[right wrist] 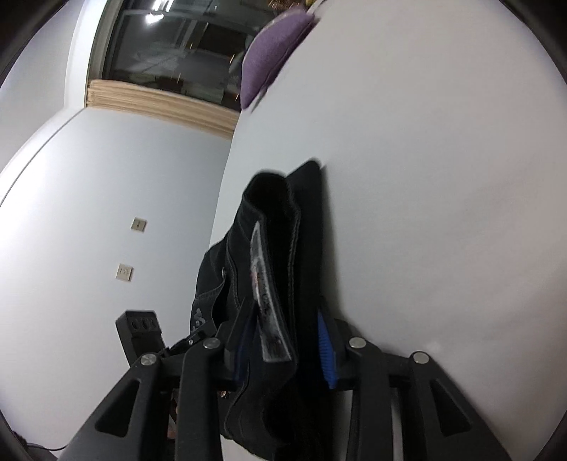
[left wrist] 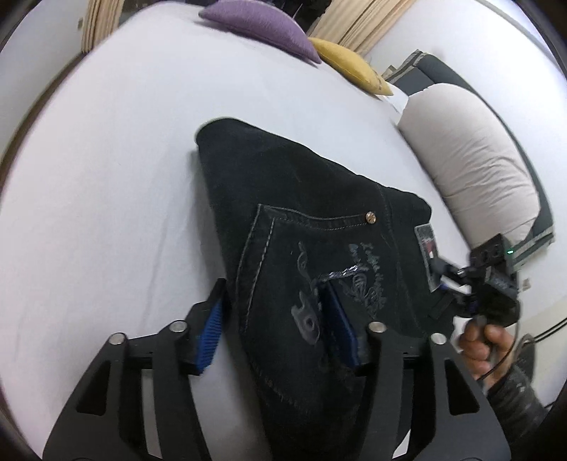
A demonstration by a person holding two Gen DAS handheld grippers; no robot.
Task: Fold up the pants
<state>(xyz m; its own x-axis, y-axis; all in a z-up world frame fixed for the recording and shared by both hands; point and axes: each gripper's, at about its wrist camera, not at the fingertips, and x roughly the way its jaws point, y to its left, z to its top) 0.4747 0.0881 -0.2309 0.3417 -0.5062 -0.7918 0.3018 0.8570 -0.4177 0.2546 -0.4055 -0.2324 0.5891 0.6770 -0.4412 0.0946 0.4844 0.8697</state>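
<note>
Dark folded pants (left wrist: 301,220) lie on a white bed (left wrist: 106,159), back pocket with grey embroidery facing up. My left gripper (left wrist: 273,319) straddles the near edge of the pants, its blue pads on either side of the thick fold, jaws wide and holding the cloth. My right gripper (right wrist: 283,337) clamps the waistband end with its paper label (right wrist: 265,305); it also shows at the right in the left wrist view (left wrist: 453,280). The pants (right wrist: 283,220) hang lifted off the bed at that end.
A purple cushion (left wrist: 262,28) and a yellow cushion (left wrist: 351,64) lie at the bed's far side. A cream pillow (left wrist: 471,156) lies to the right. A white wall with sockets (right wrist: 124,271) and a window (right wrist: 177,53) stand beyond the bed edge.
</note>
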